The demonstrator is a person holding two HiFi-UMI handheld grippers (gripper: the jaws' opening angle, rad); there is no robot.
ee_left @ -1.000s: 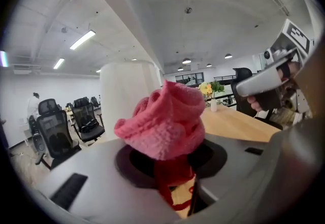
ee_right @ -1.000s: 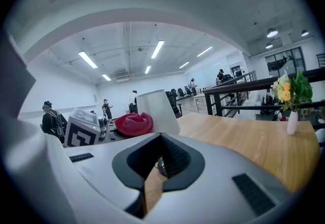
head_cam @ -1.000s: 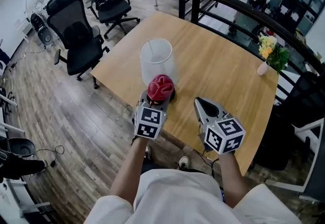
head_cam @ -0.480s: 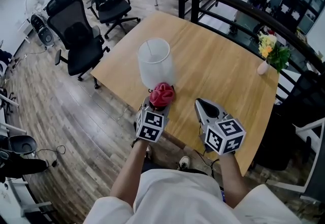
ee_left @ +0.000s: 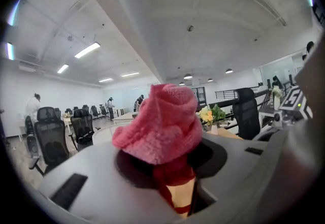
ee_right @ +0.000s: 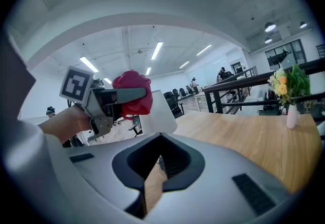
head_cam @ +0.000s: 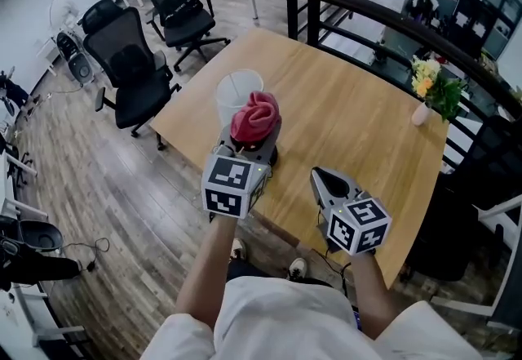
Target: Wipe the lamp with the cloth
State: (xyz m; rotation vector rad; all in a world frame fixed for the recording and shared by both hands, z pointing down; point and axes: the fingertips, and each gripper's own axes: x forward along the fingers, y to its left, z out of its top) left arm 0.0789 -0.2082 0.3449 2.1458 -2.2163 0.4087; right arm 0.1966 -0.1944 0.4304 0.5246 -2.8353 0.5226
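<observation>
At the bench's (head_cam: 351, 122) left edge, the lamp (head_cam: 233, 91) stands just beyond the left gripper (head_cam: 251, 143), clamped on the cloth (head_cam: 254, 115); the right gripper (head_cam: 324, 179) is closed, empty.

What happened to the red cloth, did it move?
Yes. The red cloth, in the left gripper, went up from below the lamp shade to beside its rim.
</observation>
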